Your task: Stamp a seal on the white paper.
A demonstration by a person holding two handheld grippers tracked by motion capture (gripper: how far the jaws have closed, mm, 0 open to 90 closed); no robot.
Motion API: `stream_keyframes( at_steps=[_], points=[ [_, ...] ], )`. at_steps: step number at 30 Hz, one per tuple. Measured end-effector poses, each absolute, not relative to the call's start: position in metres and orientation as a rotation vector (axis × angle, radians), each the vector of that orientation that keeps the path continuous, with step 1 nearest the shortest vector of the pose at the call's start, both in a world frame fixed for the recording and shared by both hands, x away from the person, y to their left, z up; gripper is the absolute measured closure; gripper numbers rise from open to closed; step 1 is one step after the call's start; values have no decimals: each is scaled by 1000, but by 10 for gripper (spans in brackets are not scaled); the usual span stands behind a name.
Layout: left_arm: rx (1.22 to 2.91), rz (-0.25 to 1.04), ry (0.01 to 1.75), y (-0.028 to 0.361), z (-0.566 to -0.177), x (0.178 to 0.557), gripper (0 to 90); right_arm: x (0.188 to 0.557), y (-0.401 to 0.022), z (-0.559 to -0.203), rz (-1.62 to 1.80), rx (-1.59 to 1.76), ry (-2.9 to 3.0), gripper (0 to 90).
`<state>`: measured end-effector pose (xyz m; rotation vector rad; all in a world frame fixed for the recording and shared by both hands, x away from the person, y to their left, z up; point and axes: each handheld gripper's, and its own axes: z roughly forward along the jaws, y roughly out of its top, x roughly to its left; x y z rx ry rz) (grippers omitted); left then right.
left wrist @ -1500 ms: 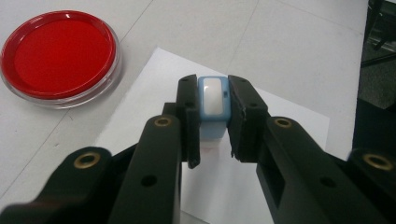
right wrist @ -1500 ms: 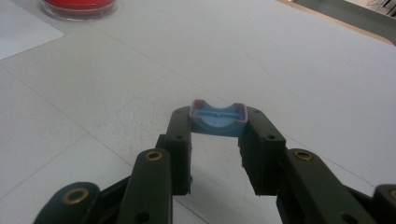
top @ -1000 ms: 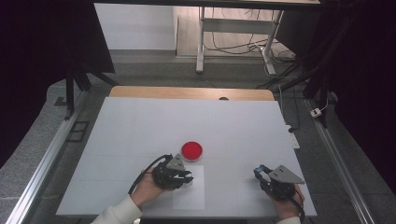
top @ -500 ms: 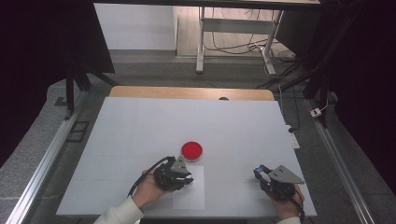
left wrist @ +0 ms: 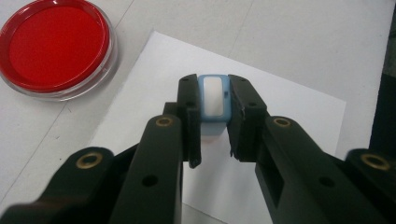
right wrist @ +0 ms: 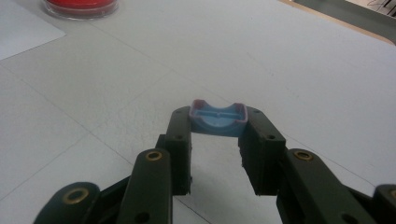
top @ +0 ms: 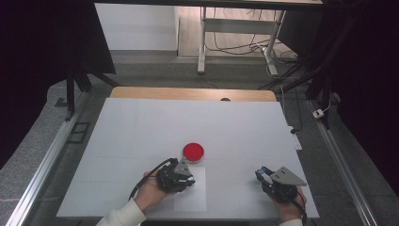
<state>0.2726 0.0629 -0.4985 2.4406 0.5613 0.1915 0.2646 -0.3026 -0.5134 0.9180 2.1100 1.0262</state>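
My left gripper (left wrist: 213, 81) is shut on a small light-blue stamp (left wrist: 215, 100) with a white face, holding it upright on or just over a white paper sheet (left wrist: 280, 102). A round red ink pad (left wrist: 53, 44) in a clear dish lies up and to the left of it. My right gripper (right wrist: 217, 114) is shut on a blue cap (right wrist: 217, 123) with a pinkish rim, low over the table. From above, the left gripper (top: 187, 181) sits at the paper (top: 193, 197), just below the ink pad (top: 193, 151). The right gripper (top: 260, 173) is near the front right.
The white table top (top: 141, 132) has a wooden strip (top: 188, 93) along its far edge. Metal rails (top: 47, 160) run down both sides. A person's hand and white sleeve (top: 124, 215) come in at the bottom.
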Motion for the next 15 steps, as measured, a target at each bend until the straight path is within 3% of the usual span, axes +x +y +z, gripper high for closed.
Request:
stream_keyframes(
  at_steps=[15],
  points=[
    [2447,183,561,63,-498,274,760,264,-302,-513,1036,915,2113,649]
  ],
)
